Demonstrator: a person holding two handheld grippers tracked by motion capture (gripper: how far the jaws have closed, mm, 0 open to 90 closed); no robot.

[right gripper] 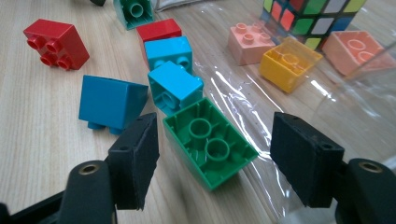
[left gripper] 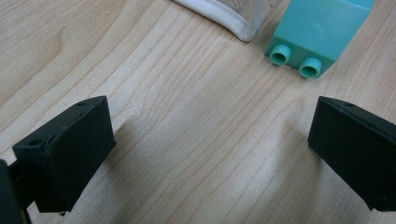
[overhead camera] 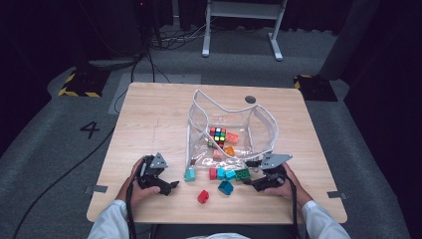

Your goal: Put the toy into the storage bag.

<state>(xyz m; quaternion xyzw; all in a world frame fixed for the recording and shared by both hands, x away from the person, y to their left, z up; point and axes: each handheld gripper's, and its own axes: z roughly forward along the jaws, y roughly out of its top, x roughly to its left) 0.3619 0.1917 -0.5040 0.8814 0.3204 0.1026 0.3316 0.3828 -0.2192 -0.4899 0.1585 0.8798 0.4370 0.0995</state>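
White sleeves (overhead camera: 112, 221), black grippers with blocky black fingers (right gripper: 135, 158), grey triangular plates, trailing black cables.

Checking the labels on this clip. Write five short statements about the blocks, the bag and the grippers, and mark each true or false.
1. The green block lies upside down between the open jaws of the right gripper. True.
2. The left gripper is clamped on a mint block. False: its jaws are open over bare table.
3. A colour cube sits inside the clear bag. True.
4. The red block is inside the bag. False: it lies on the table, outside it.
5. The yellow block is stacked on the green block. False: they lie apart.
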